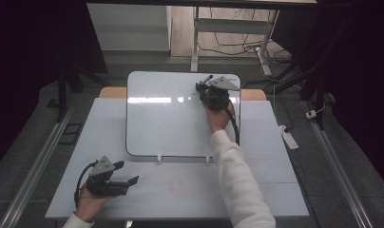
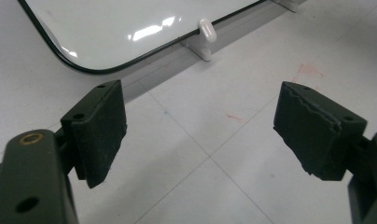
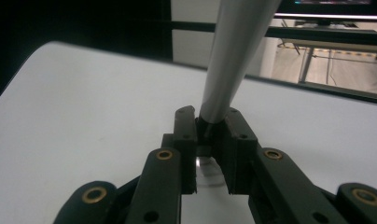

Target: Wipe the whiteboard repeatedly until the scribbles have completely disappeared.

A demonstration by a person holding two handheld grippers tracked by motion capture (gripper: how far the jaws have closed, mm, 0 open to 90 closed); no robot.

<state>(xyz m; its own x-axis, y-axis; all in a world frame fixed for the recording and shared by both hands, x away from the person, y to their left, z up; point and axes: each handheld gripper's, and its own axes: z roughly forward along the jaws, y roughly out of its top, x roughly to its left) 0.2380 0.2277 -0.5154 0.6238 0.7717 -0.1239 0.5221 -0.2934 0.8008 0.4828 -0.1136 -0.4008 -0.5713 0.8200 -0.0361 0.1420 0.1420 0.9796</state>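
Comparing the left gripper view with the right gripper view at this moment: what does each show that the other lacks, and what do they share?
Left gripper view: the left gripper with jaws wide apart and nothing between them, above the table with faint red marks, plus a white clip at the board's edge.

Right gripper view: the right gripper shut on a grey marker, with a room behind.

Both: the whiteboard.
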